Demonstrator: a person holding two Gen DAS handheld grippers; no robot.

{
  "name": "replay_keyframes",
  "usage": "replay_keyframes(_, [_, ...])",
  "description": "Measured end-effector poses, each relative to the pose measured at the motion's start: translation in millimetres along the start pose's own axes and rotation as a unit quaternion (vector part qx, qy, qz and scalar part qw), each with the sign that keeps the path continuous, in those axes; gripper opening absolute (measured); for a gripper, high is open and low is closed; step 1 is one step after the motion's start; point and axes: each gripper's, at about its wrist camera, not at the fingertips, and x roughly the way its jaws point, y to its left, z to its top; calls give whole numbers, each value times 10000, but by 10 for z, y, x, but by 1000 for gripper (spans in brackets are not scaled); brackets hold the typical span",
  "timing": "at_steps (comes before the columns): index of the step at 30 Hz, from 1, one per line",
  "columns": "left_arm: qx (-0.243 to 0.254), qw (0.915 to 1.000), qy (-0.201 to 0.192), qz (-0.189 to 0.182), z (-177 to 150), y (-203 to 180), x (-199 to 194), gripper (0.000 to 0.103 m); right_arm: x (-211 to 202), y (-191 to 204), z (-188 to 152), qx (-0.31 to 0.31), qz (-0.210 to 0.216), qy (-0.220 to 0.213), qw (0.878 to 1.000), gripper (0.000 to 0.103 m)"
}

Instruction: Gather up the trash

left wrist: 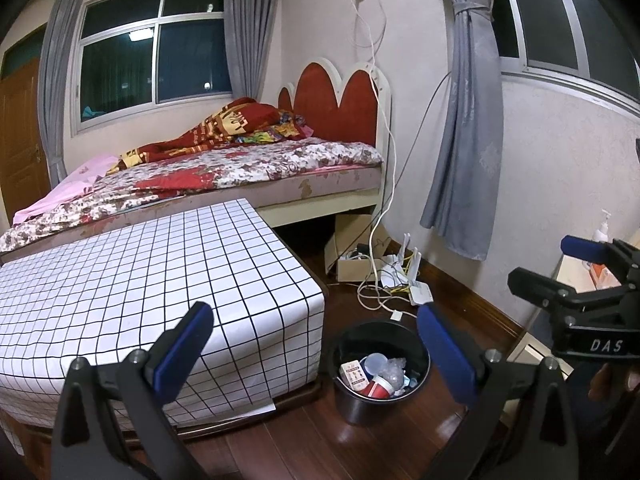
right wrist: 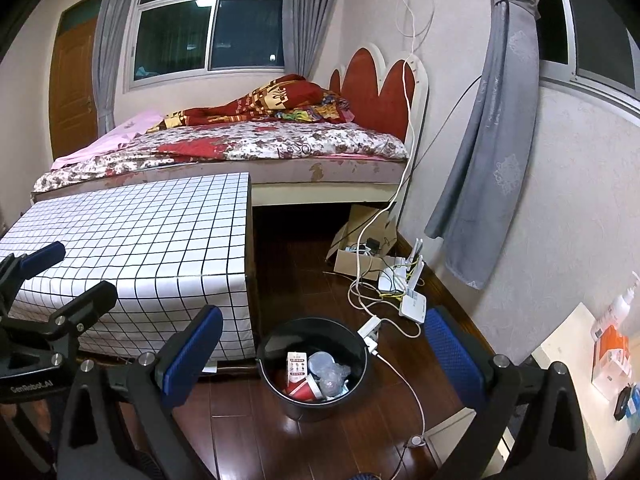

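Observation:
A black bin (left wrist: 418, 350) (right wrist: 280, 336) stands on the wooden floor beside the low table. Inside it lie a red paper cup (left wrist: 376, 391) (right wrist: 304, 392), a small white carton (left wrist: 354, 374) (right wrist: 296, 366), a clear plastic lid (left wrist: 376, 361) (right wrist: 320, 360) and crumpled clear plastic (left wrist: 393, 374) (right wrist: 334, 378). My left gripper (left wrist: 316, 356) (right wrist: 68, 276) is open and empty, held above and short of the bin. My right gripper (right wrist: 322, 354) (left wrist: 556, 266) is also open and empty, with the bin showing between its blue pads.
A low table under a white checked cloth (left wrist: 140, 280) (right wrist: 140, 240) stands left of the bin, with the bed (left wrist: 240, 168) behind it. A router and tangled cables (left wrist: 416, 288) (right wrist: 412, 300) and a cardboard box (left wrist: 356, 266) lie beyond the bin. A side table (right wrist: 568, 352) holds bottles and boxes.

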Motion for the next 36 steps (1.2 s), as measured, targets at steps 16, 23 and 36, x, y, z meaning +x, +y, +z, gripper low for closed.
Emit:
replay_keyframes(16, [-1,10000,-4,-35,-9,-19,0,102,-4,-22,-8,22,-21,25,10000,102])
replay_keyframes(23, [3,10000,10,-74,-24,-22,-2,102,-3,-21,-10,25,-17,25,10000,102])
replay_keyframes(36, [68,10000,-28,-65,-16,-28,-6,102,-3,-22,-13,22,-8,26,10000,102])
